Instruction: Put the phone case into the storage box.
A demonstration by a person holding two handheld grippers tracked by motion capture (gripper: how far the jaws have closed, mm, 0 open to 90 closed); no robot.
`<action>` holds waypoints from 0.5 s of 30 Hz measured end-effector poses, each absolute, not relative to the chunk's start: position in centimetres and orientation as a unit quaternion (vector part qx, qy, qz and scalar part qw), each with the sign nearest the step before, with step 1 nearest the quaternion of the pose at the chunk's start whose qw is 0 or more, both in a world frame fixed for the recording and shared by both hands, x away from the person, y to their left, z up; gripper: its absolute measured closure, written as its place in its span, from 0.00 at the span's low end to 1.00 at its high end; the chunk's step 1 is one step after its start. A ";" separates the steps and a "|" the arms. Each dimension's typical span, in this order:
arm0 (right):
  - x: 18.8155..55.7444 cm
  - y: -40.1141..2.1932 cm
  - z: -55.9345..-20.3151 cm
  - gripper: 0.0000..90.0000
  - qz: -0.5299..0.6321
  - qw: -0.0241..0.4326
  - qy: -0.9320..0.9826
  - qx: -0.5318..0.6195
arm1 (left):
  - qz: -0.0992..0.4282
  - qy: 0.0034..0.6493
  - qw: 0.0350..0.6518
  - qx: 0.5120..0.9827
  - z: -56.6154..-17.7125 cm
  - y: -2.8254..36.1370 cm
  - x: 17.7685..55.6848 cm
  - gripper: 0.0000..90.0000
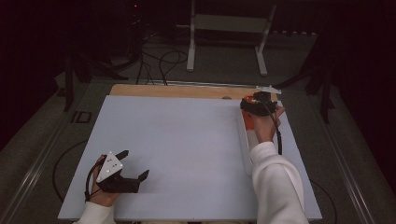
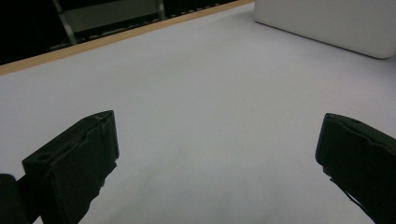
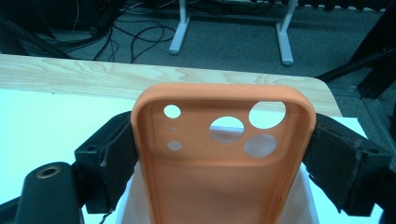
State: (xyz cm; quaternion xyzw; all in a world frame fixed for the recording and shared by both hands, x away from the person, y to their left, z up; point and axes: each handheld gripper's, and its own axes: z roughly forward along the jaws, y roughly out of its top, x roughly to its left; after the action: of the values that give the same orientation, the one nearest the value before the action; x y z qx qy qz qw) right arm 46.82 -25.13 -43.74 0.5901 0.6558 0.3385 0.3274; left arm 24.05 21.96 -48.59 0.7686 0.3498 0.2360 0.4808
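Orange phone case (image 3: pixel 224 163) clamped between right claw (image 3: pixel 224 158) jaws (camera holes upward); left claw (image 2: pixel 217 158) apart.

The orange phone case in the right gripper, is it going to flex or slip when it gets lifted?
The orange phone case is an empty thin-walled shell with camera cutouts, so probably light and somewhat bendy. The right gripper pinches its two long sides, which could bow inward. Its matte, rubbery-looking surface likely resists slipping.

Your left gripper (image 1: pixel 135 164) sits at about seven o'clock on the table (image 1: pixel 187 140), near its front edge. Your right gripper (image 1: pixel 258 103) is well apart at two o'clock, the phone case (image 3: pixel 224 154) between its jaws, over the long box (image 1: pixel 245 149) lying along the right edge.
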 end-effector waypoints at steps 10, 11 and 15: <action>46.8 -25.3 -43.8 0.13 0.349 0.323 0.653 0.589 | 0.236 0.350 0.480 0.769 -48.6 22.0 24.1 0.00; 46.7 -25.2 -43.7 0.13 0.351 0.323 0.654 0.587 | 0.236 0.350 0.480 0.769 -48.6 21.9 24.1 0.00; 46.6 -25.1 -43.6 0.12 0.357 0.323 0.652 0.586 | 0.236 0.350 0.481 0.769 -48.6 21.9 24.0 0.00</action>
State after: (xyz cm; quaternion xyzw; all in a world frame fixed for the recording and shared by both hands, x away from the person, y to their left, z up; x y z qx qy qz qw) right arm 46.58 -25.09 -43.61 0.5857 0.6521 0.3569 0.3231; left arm 24.04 21.92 -48.59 0.7689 0.3497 0.2355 0.4806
